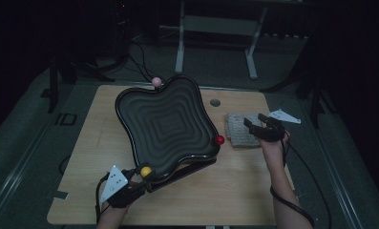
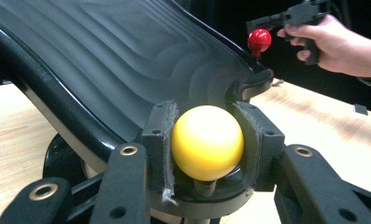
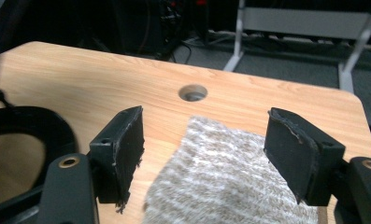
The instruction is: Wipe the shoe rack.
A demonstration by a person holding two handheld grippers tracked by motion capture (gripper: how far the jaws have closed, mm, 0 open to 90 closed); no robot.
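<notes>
Your table point(image 1: 235, 186) is light wood with a round cable hole point(image 1: 215, 102) near its far edge, in a dark room with grey floor, trailing cables and a white frame point(image 1: 215, 28) beyond. The black wavy tray point(image 1: 165, 124) stands tilted on its base, far edge raised; its ribbed basin holds nothing that can be made out. Knobs mark its corners: pink point(image 1: 156, 81) far, red point(image 1: 219, 140) right, yellow point(image 1: 146, 171) near. Your left gripper point(image 1: 142, 177) is clamped on the yellow knob point(image 2: 207, 142), pads pressed to both sides. Your right gripper point(image 1: 258, 123) has its jaws apart, hovering over the beige cloth point(image 1: 238, 130) right of the tray, pads clear of it. The tray's base is largely hidden; the cloth's near end is cut off in the right gripper view.
</notes>
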